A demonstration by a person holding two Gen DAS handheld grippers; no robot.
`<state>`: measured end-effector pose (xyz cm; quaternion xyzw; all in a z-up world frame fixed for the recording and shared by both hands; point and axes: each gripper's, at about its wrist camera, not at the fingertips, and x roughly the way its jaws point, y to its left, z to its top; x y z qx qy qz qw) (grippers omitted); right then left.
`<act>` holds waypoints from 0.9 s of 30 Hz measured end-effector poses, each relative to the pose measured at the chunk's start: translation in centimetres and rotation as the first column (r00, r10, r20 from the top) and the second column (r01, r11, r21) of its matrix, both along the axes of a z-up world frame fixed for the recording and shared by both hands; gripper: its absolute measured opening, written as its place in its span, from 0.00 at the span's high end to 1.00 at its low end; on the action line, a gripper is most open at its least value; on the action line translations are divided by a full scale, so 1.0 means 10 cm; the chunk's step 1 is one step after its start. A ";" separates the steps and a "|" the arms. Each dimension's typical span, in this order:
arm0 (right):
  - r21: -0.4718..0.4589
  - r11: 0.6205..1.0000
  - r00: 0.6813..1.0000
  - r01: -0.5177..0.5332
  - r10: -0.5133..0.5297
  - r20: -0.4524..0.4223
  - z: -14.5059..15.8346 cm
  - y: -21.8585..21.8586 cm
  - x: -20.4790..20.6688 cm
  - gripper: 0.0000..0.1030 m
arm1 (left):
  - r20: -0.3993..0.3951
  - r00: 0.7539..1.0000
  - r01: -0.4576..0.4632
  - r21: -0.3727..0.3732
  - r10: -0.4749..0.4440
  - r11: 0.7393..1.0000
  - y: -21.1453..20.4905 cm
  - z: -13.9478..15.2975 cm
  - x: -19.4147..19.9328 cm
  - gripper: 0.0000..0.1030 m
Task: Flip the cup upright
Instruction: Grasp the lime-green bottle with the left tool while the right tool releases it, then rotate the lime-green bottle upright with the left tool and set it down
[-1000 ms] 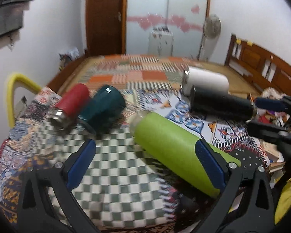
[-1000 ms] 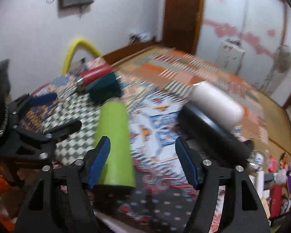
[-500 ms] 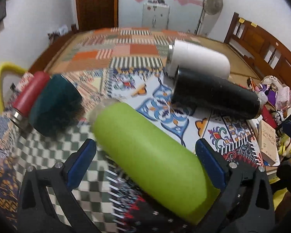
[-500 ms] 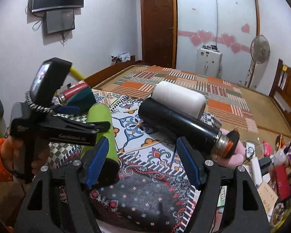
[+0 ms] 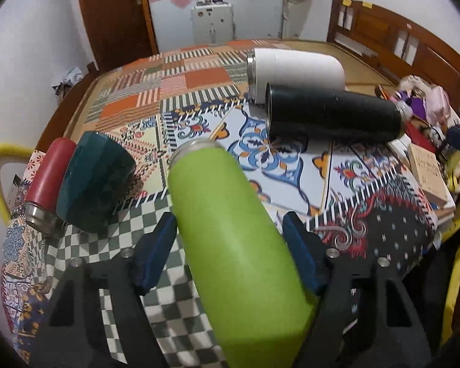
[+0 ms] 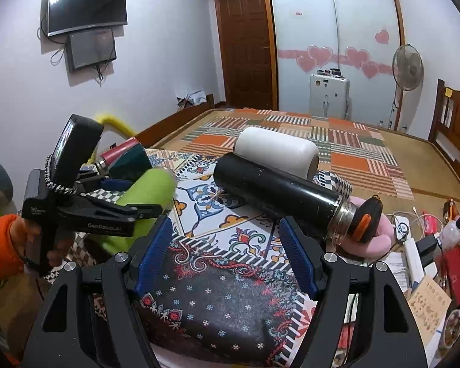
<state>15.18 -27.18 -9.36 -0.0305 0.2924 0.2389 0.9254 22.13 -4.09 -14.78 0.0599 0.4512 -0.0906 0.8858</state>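
The left gripper [image 5: 230, 245] clamped the lime-green cylindrical cup [image 5: 230, 245], tilted above the bed's near edge; the right gripper [image 6: 227, 254] gaped wide, empty.

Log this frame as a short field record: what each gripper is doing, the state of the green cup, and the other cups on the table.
left gripper: jaws closed on the green cup
green cup: tilted, raised off the cloth at its far end, not yet upright
right gripper: open, empty, above the patterned cloth
black flask: lying on its side, against the white cup
white cup: lying on its side
teal cup: on its side beside the red flask
task status: flip under way
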 end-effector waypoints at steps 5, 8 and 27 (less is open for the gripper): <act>0.010 1.000 1.000 0.006 -0.006 0.029 0.02 0.07 -0.01 0.31 | -0.133 0.991 -0.013 -0.031 0.009 0.999 0.10 -0.02 0.19 0.31; 0.028 1.000 0.999 0.004 -0.005 0.044 0.03 0.09 -0.01 0.23 | -0.184 0.983 -0.024 -0.039 0.016 0.999 0.15 -0.08 0.34 0.30; 0.059 0.998 0.990 -0.004 -0.004 0.141 0.14 0.28 0.00 0.07 | -0.079 0.996 0.035 -0.064 -0.040 0.997 0.12 0.22 0.26 0.39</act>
